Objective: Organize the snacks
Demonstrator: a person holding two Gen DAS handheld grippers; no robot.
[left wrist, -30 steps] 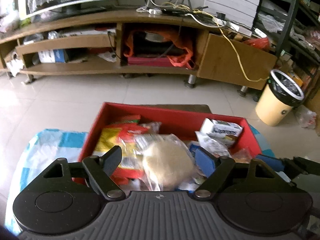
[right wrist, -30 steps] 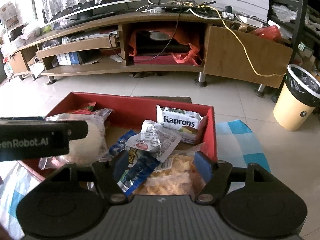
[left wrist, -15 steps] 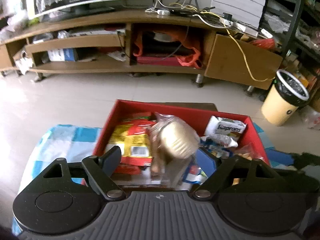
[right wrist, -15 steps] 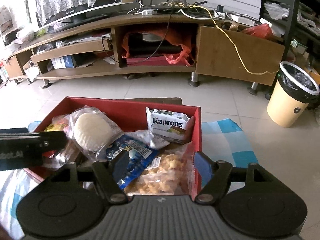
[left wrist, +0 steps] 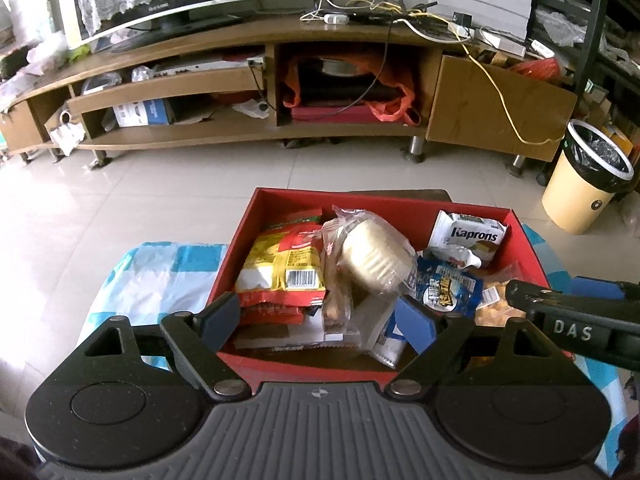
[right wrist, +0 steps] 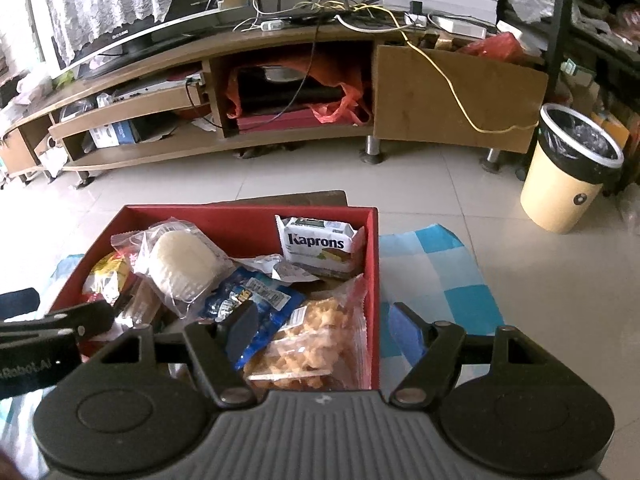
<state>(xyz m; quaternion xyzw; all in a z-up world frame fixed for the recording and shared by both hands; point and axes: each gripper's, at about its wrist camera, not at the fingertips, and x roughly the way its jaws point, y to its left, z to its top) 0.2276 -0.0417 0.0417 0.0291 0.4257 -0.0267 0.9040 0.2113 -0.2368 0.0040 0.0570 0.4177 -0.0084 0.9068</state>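
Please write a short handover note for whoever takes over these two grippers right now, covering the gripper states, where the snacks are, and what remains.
Left gripper: its jaws have just been opening; open, nothing gripped, over the near left of the red box.
Right gripper: open, empty, straddling the box's right wall.
Snacks, all inside the box: yellow-red packet at left, round cake in clear wrap in the middle, leaning, blue packet, Kaprons pack at the far right corner, bag of orange puffs at near right.
Done: snacks gathered in the box.
Left: they lie jumbled and overlapping; tidy if needed.
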